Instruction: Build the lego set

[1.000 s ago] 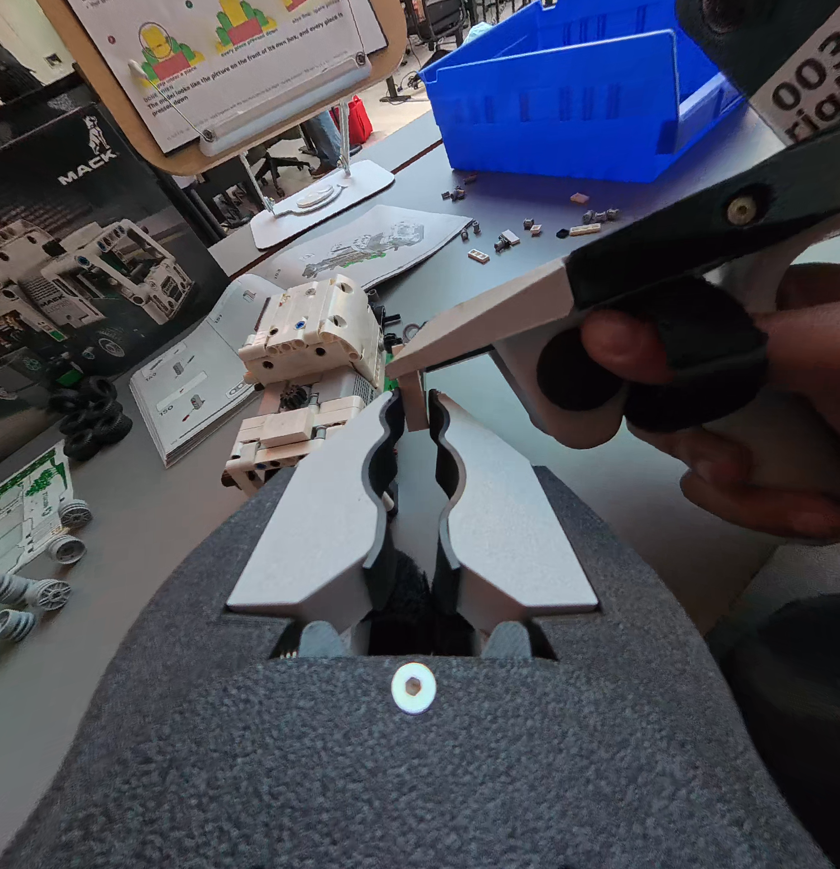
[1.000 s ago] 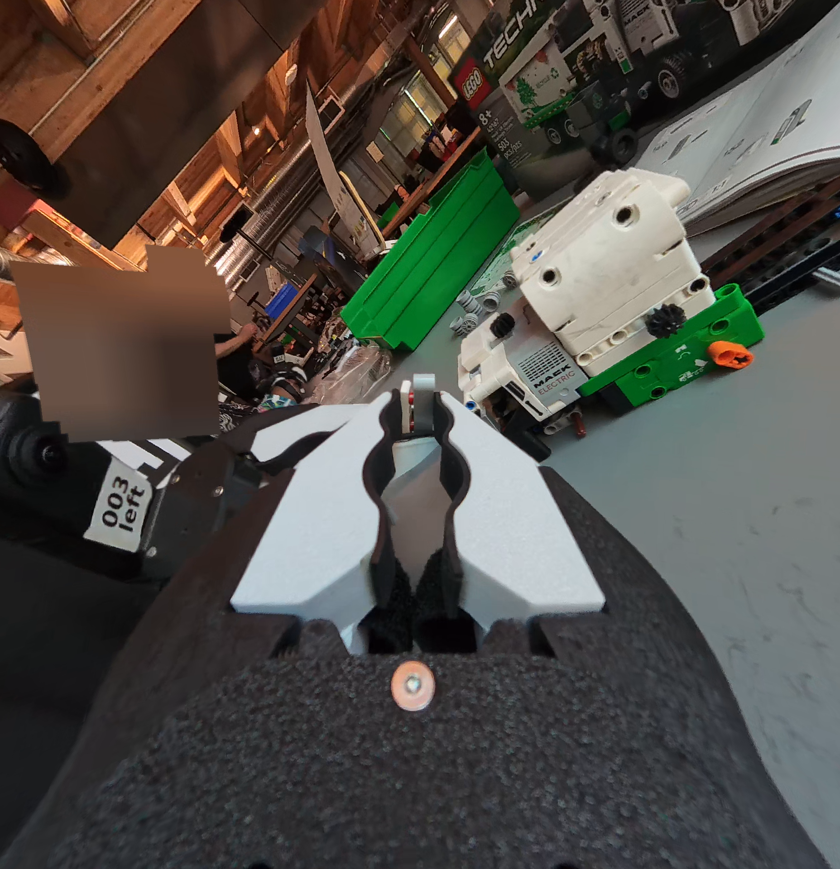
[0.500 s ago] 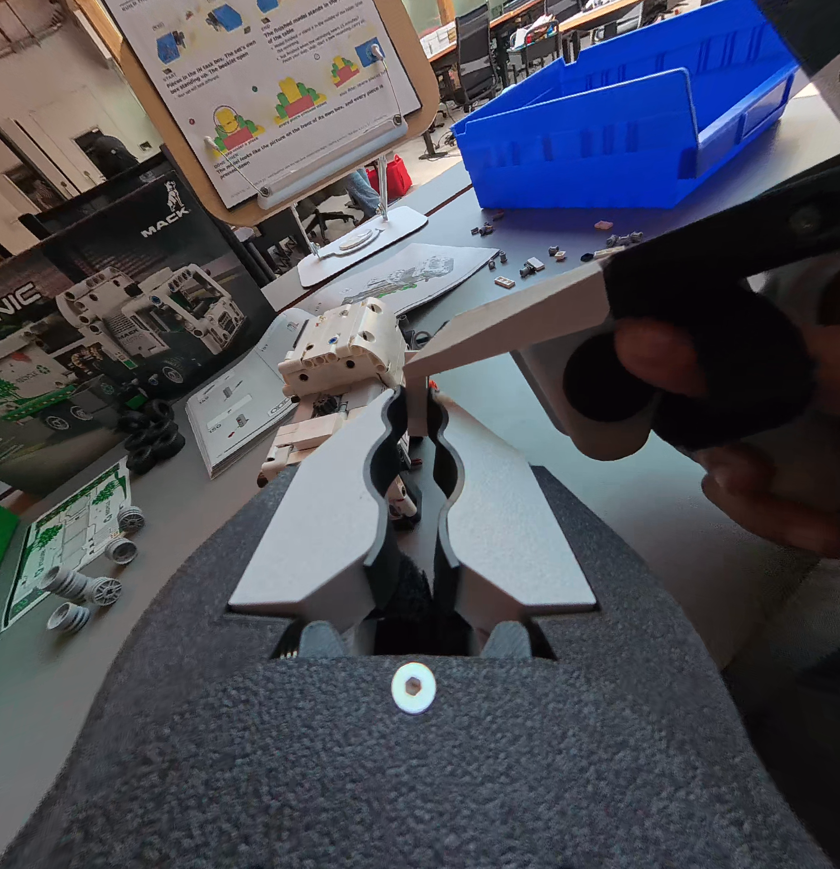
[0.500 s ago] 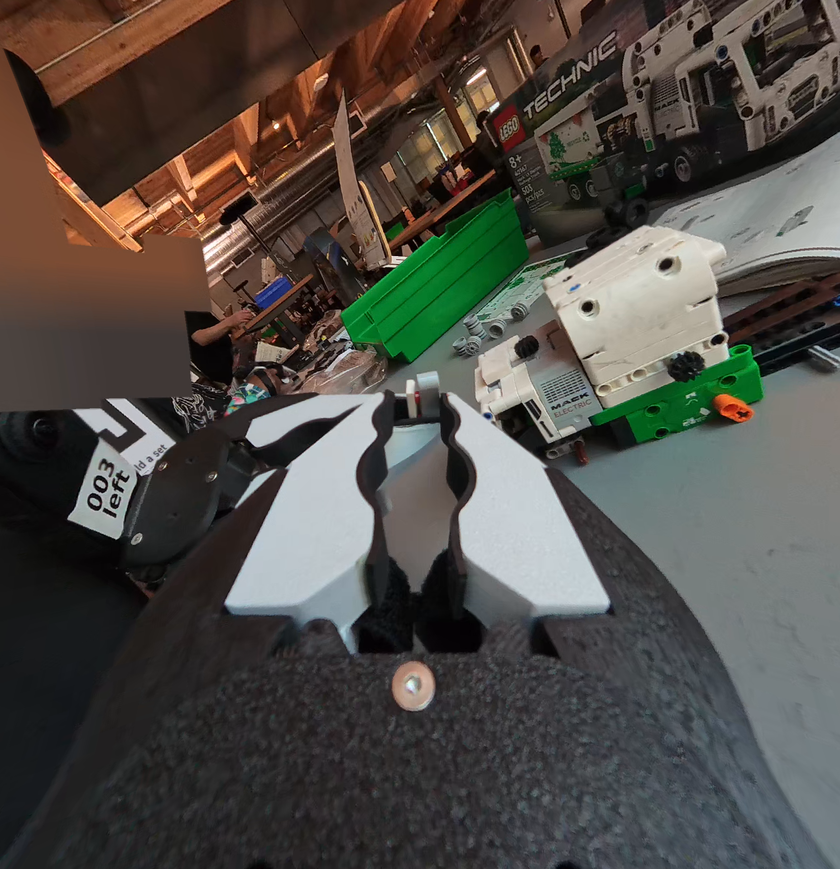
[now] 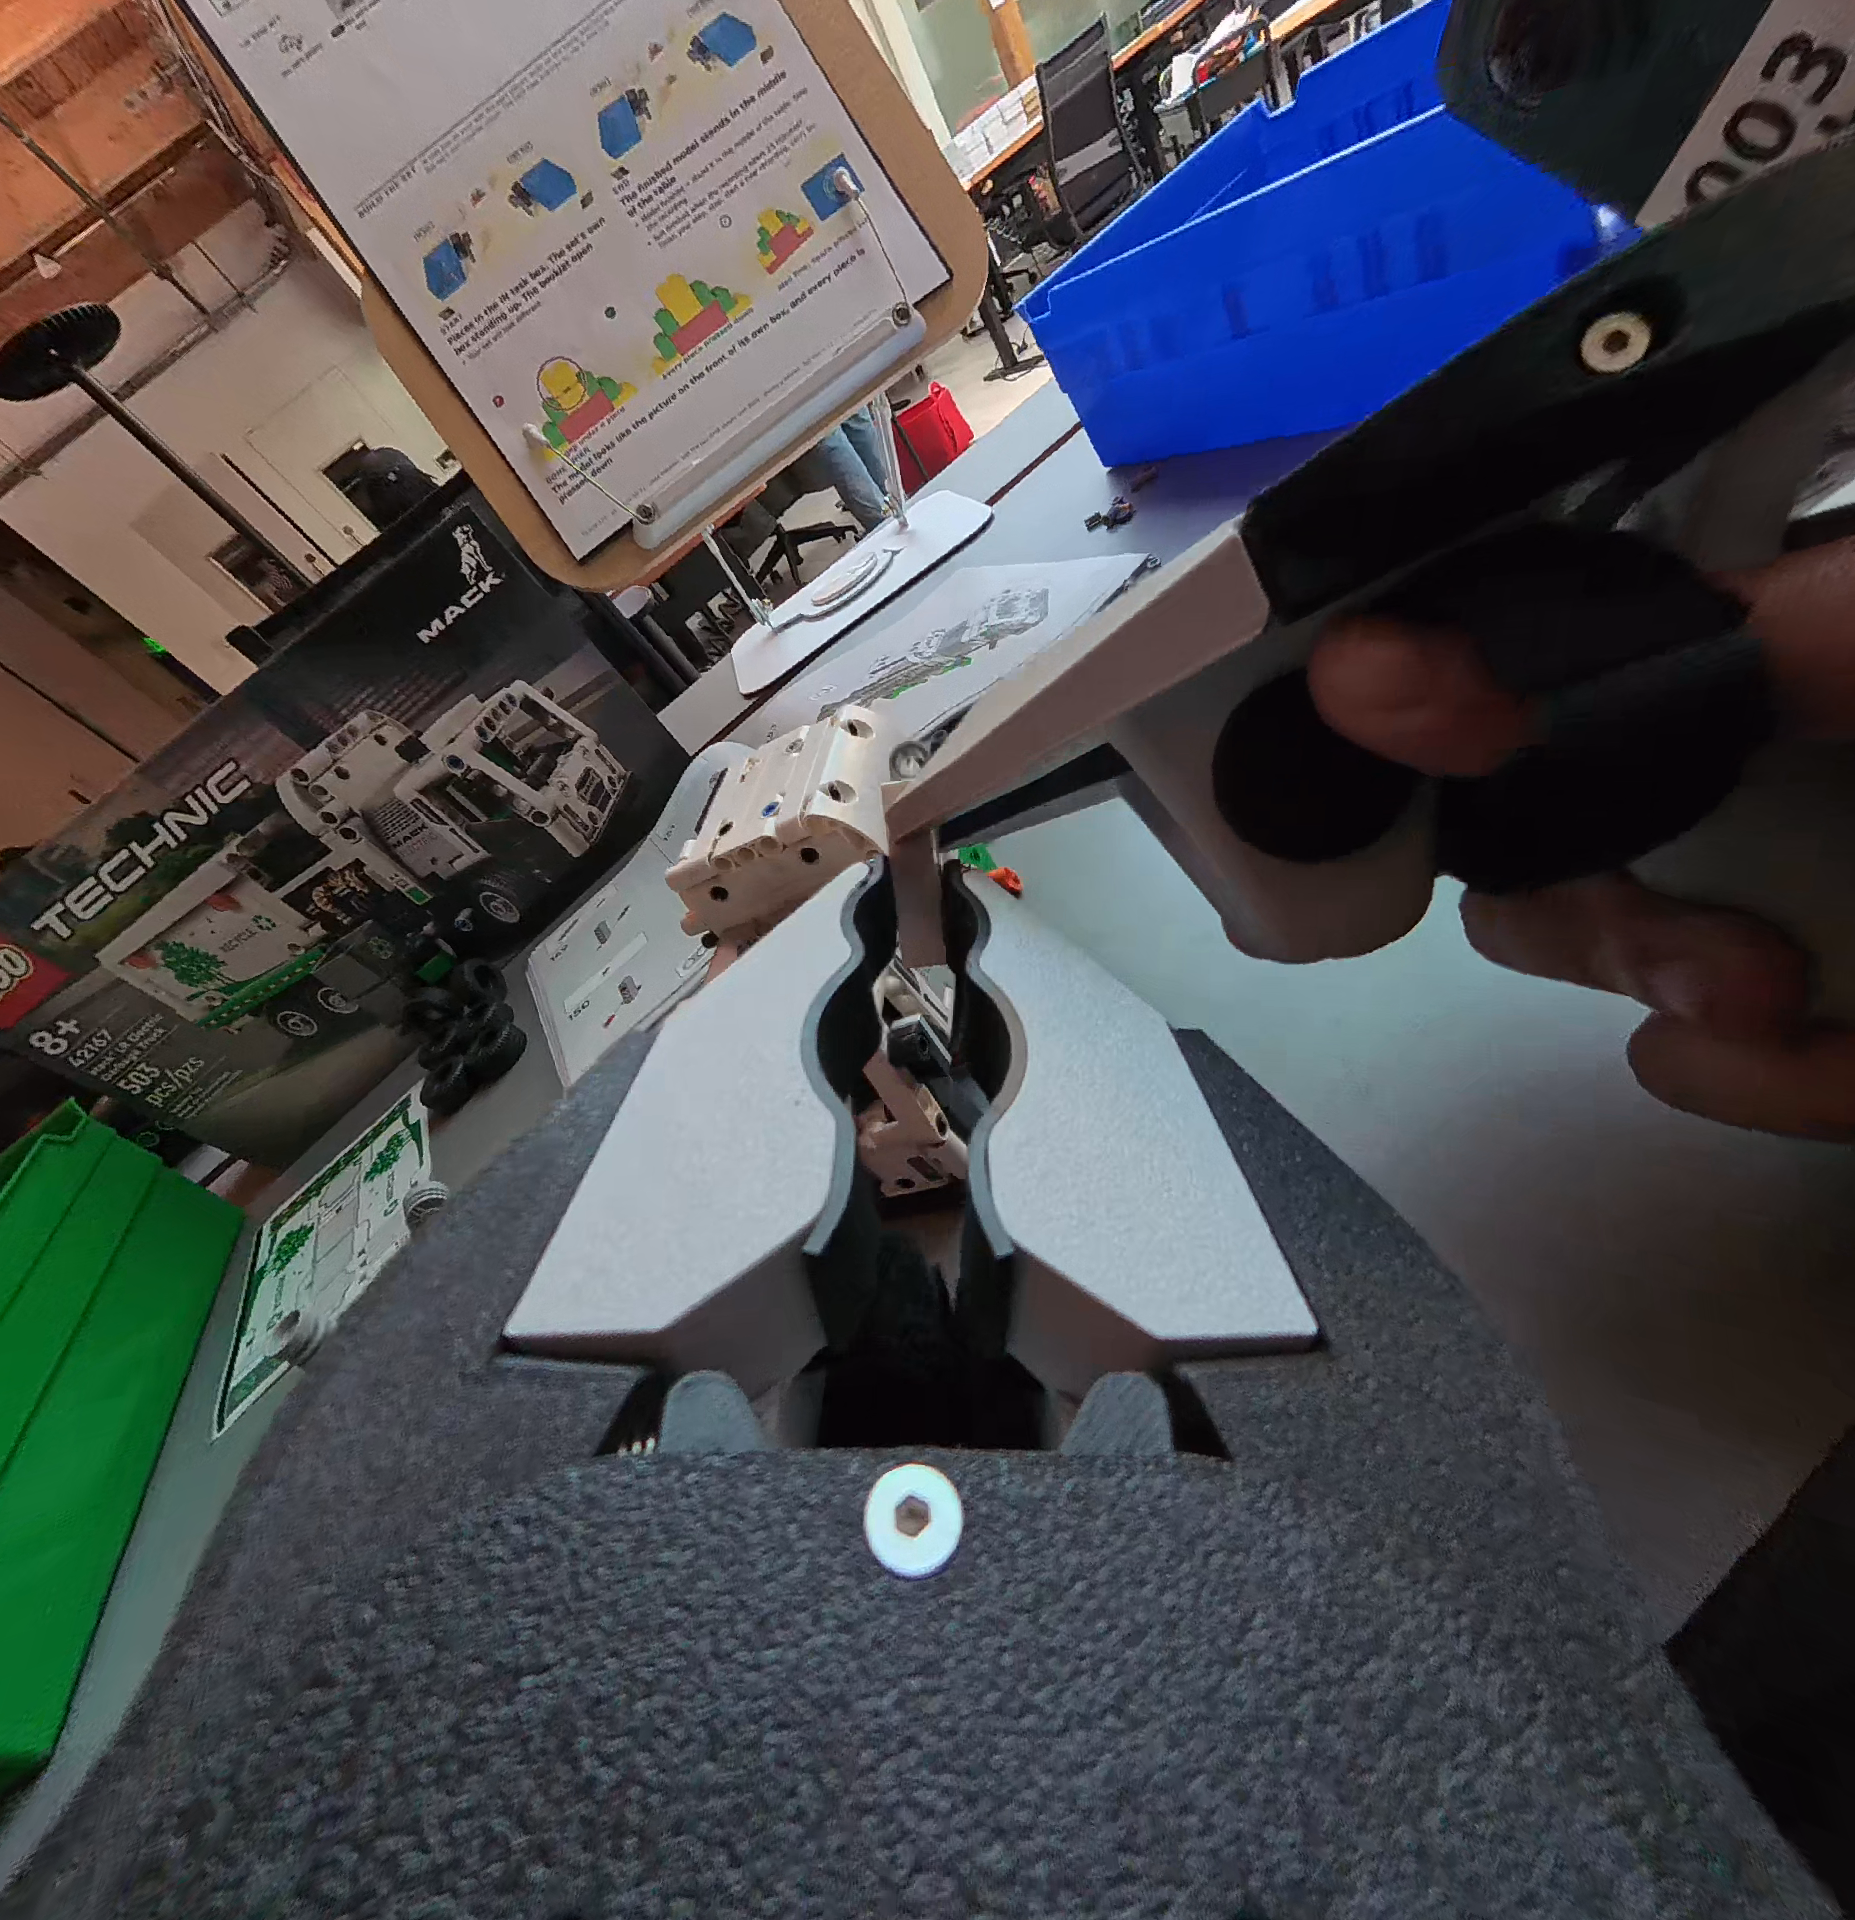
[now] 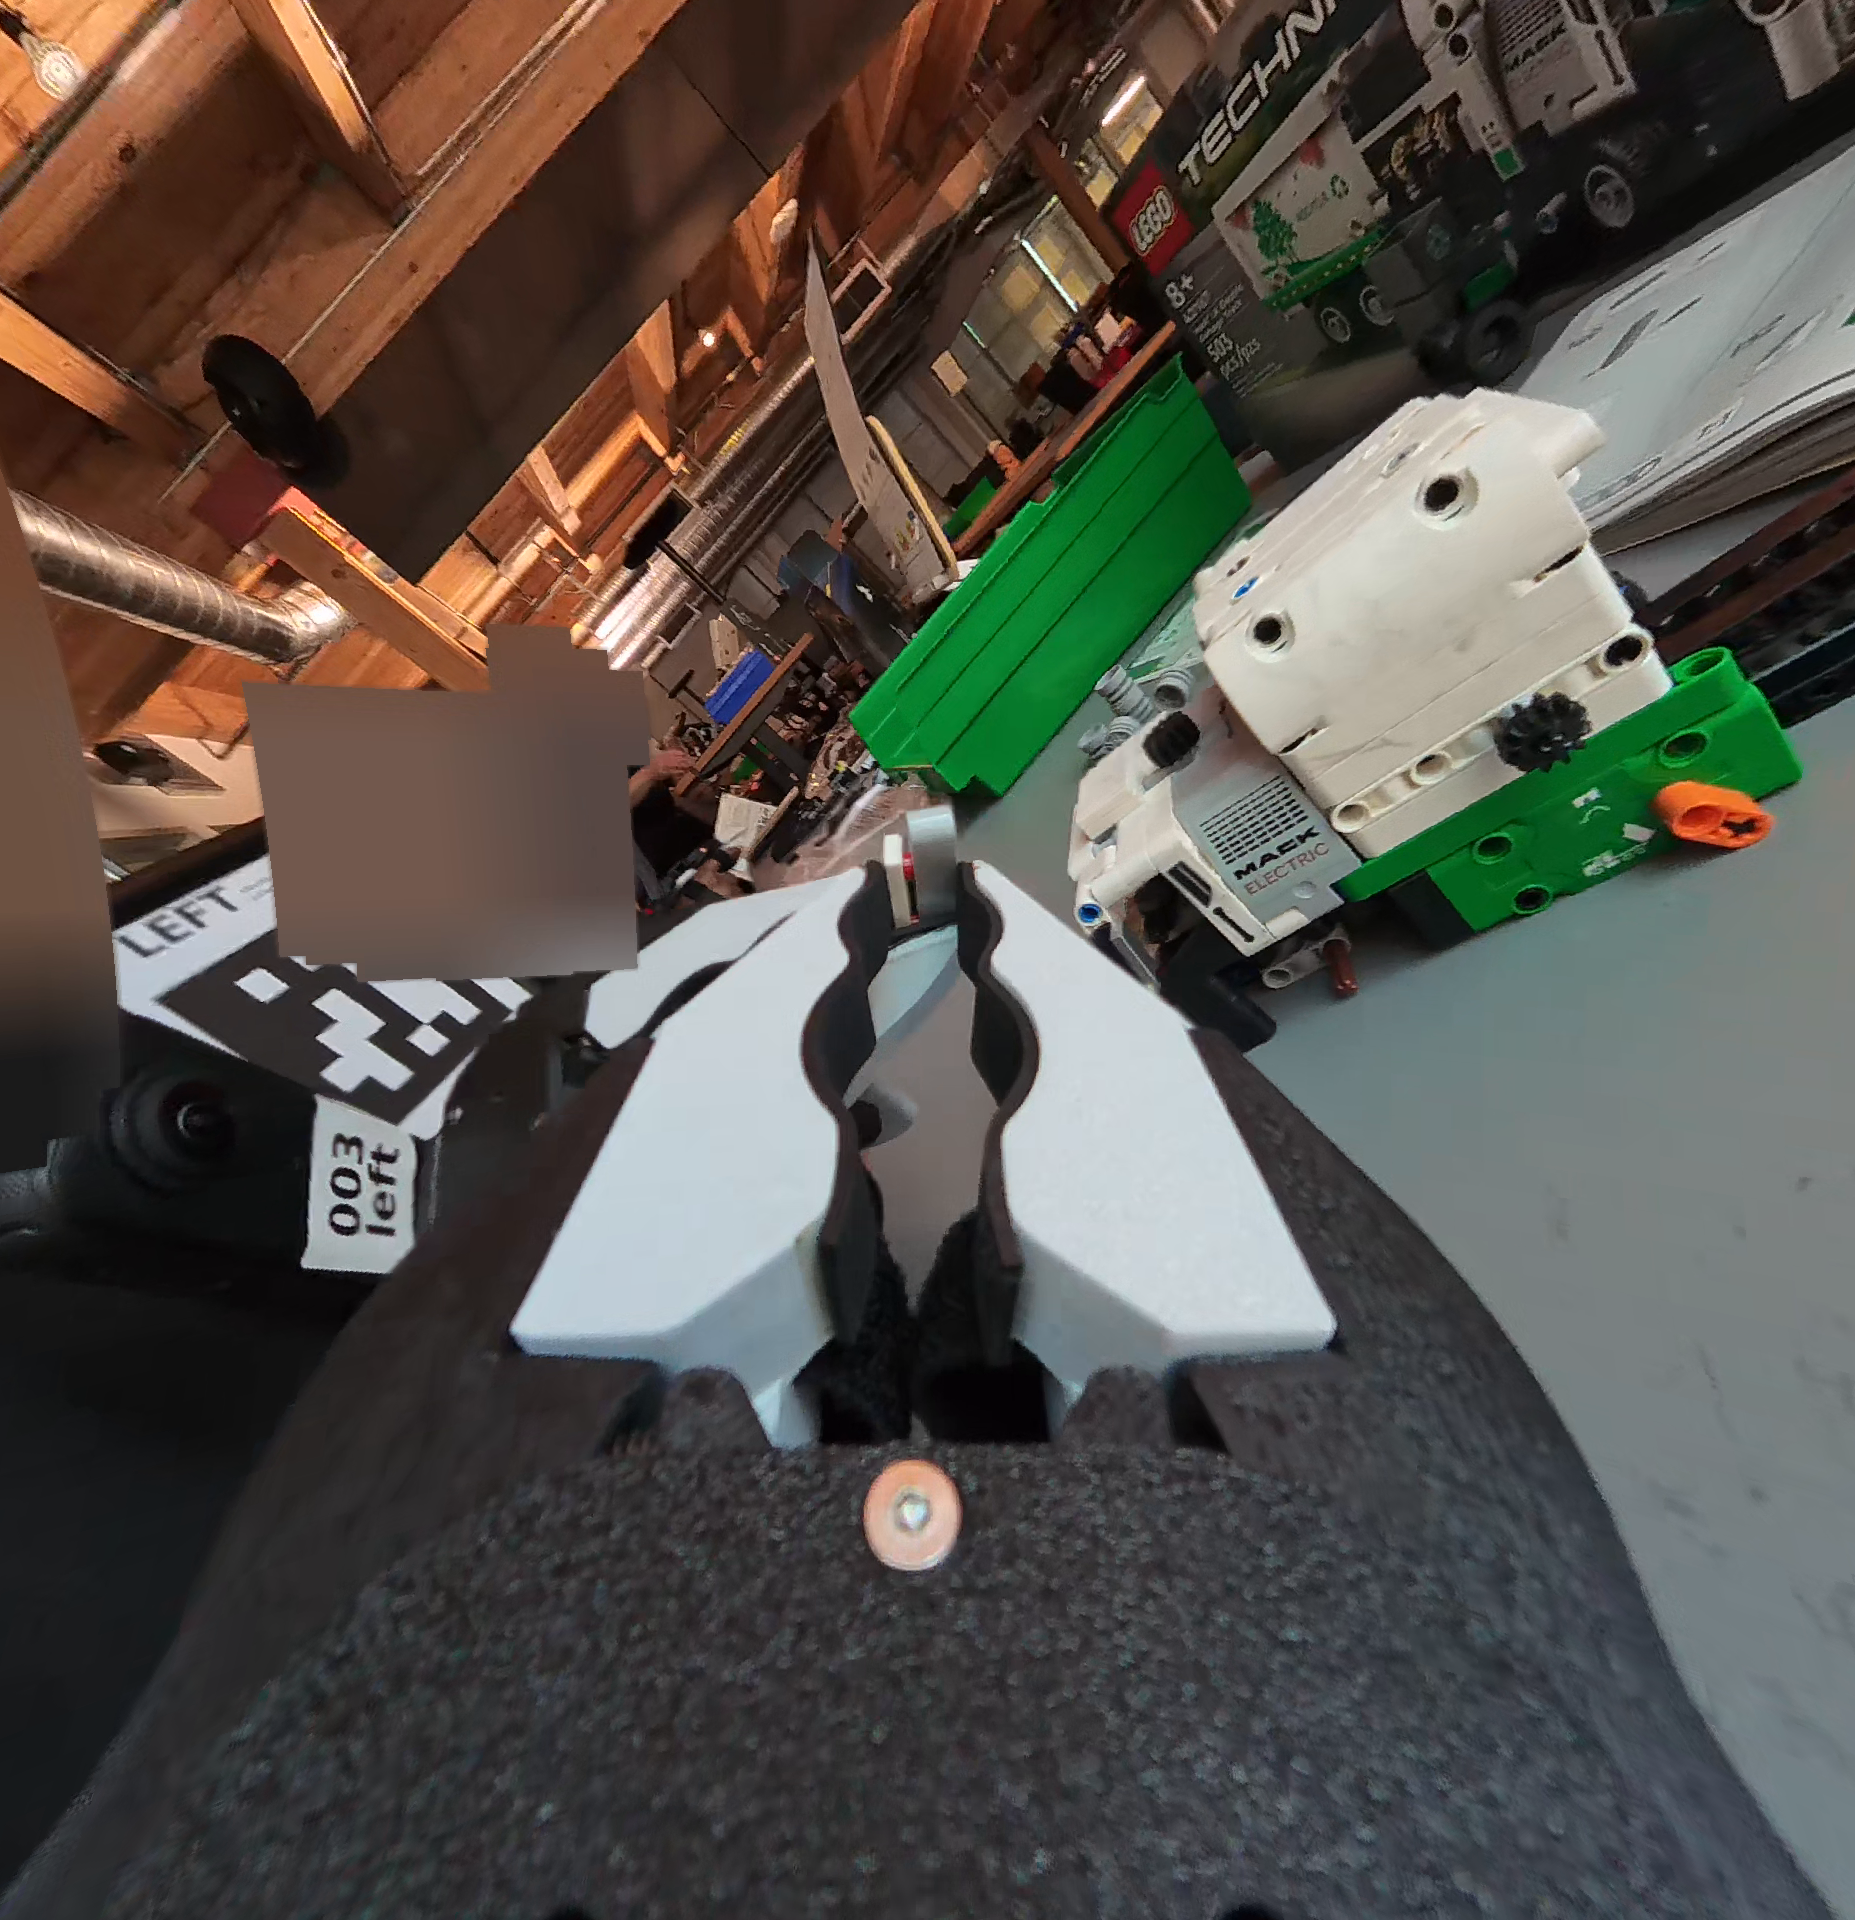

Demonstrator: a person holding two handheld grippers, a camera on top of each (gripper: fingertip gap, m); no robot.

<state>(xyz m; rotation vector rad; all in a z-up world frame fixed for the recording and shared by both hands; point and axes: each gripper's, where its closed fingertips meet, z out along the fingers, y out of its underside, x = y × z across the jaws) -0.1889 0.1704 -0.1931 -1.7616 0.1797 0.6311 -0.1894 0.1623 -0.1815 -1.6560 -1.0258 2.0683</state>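
My left gripper (image 5: 915,883) is shut on a small thin grey piece (image 5: 915,920) held above the table. My right gripper (image 5: 897,823) reaches in from the right in a person's hand, and its tips meet the same spot. In the right wrist view my right gripper (image 6: 918,878) is shut on a small white, red and grey piece (image 6: 928,836). One of the left gripper's fingers (image 6: 902,992) shows between the right gripper's jaws. The part-built white and green truck (image 6: 1422,727) stands on the grey table. It also shows in the left wrist view (image 5: 788,810), just beyond the tips.
A blue bin (image 5: 1266,312) stands at the back right, with loose small parts (image 5: 1110,511) before it. A green bin (image 5: 50,1351) is at the left. The set's box (image 5: 279,831), black tyres (image 5: 466,1029), an open booklet (image 5: 611,966) and a clipboard stand (image 5: 642,260) stand behind the truck.
Both grippers stayed joined at their tips and drew up and back from the truck, which now looks smaller. Both views tilted, and the green bin came into the left view.
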